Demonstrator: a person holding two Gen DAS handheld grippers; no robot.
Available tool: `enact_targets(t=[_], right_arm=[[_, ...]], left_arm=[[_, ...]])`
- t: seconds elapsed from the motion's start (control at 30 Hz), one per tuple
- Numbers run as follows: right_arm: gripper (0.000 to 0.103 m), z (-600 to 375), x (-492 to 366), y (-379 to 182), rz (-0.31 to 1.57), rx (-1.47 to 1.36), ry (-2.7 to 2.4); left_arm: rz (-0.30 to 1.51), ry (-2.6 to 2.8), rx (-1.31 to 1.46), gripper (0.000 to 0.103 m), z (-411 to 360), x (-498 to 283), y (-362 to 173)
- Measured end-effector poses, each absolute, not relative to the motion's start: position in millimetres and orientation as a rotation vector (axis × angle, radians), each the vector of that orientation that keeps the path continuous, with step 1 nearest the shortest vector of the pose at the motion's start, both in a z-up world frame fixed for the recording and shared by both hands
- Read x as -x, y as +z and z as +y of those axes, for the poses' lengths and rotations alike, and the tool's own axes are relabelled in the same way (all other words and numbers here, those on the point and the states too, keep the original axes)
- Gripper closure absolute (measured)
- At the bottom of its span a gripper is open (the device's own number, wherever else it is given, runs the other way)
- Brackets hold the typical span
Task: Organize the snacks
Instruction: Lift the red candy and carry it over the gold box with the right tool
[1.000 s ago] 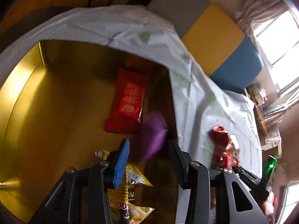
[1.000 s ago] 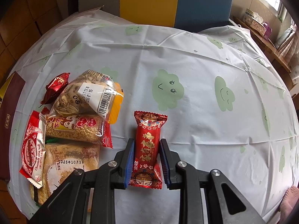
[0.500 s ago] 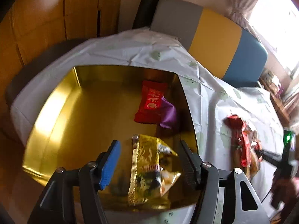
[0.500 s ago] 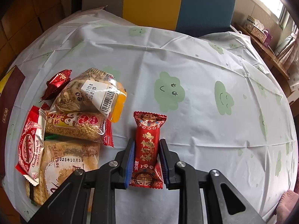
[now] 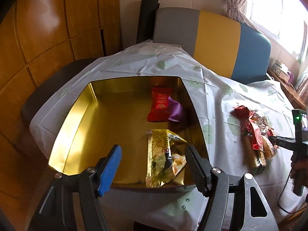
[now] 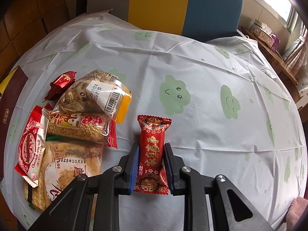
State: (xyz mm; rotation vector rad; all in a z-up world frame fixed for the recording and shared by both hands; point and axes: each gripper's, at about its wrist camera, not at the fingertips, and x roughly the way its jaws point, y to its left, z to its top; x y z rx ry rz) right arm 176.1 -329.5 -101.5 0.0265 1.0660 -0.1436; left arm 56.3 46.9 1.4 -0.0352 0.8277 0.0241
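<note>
The lower end of the red candy bar [image 6: 152, 154] sits behind my right gripper [image 6: 151, 163], whose 2 blue-padded fingers [image 6: 134, 165] press against its sides at the bottom center of the right wrist view. At the left of that view, the cracker pack [image 6: 63, 169] runs under my gripper's frame, and the white chocolate roll wrapper [image 6: 30, 146] overlaps it. Above them lie a clear bag of puffed grains [image 6: 80, 127], a crinkled bag with a barcode label [image 6: 92, 98] and a small dark red foil candy [image 6: 61, 82].

In the left wrist view, my left gripper [image 5: 154, 163] is spread wide and empty, low in the frame over the near edge of the gold tin [image 5: 80, 127]. The shiny gold snack bag [image 5: 163, 154] in the tin is partly masked by my right finger; its print is too glared to read. Farther back lie a red packet [image 5: 159, 105] and a purple wrapper [image 5: 176, 110], touching, possibly overlapping.

The tablecloth [image 6: 192, 61] is thin white plastic, creased in squares, printed with green smiling clouds. Behind it stands a bench back [image 5: 211, 38] in grey, yellow and blue, wooden panels [image 5: 48, 28] at upper left, a bright curtained window [image 5: 269, 9] at upper right.
</note>
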Motion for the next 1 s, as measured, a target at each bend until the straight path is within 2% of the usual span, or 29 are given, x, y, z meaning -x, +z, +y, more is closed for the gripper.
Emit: enact_targets(t=[0.37,0.6,0.8,1.0], right_arm=[[0.081,-331.0,-161.6,-94.2,1.129,-0.061,-0.187],[0.081,-330.9,-134.2,-50.6,1.012,-0.187,-0.145],[0.081,-270.1,-134.1,-22.1,0.965,-0.169,0.055],[0.081,-168.8,-144.7,-7.3,0.967,-0.132,0.336]], left_arm=[[0.819,0.037,0.070,0.034,68.0,-44.1,-0.5],[0.824,0.042,0.095,0.034,76.9,-43.0,-5.9],[0.831,0.063,0.150,0.034,90.5,-44.5,-9.0],[0.794,0.142,0.202,0.034,119.5,-41.6,-2.2]])
